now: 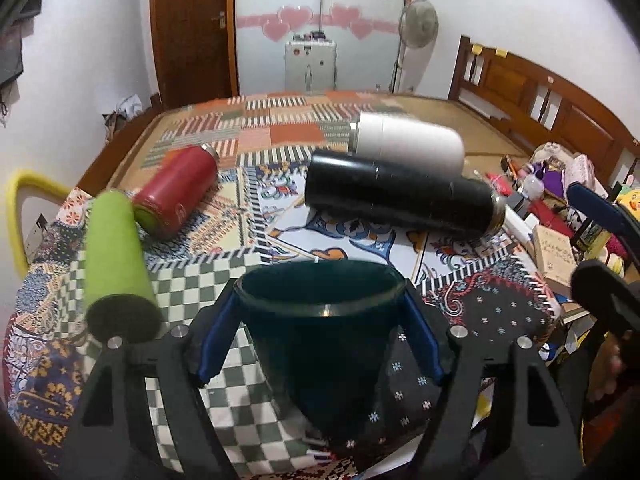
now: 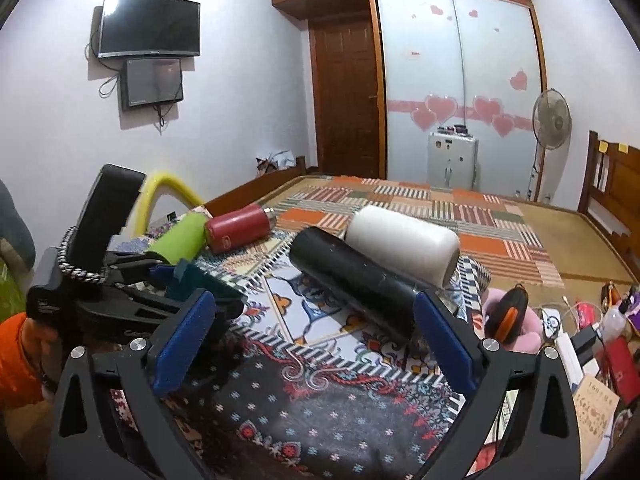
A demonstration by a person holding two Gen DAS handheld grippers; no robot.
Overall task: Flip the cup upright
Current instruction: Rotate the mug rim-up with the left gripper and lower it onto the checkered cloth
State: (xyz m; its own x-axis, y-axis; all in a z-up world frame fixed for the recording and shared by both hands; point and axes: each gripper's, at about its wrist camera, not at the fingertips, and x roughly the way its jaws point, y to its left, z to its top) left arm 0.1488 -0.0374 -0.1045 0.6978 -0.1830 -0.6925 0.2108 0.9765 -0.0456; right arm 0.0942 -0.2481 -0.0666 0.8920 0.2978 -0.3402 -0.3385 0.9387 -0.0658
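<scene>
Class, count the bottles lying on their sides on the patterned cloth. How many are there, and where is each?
4. Green bottle at the left, red bottle just behind it, black bottle in the middle, white bottle behind the black one. Others may be hidden.

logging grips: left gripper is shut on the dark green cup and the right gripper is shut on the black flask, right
Half right. The left gripper is shut on the dark green cup, but the right wrist view shows the right gripper open and holding nothing; the black flask lies beyond it.

Left gripper [image 1: 320,320] jaws clamped (on the cup [image 1: 324,340]), right gripper [image 2: 316,344] jaws spread.
</scene>
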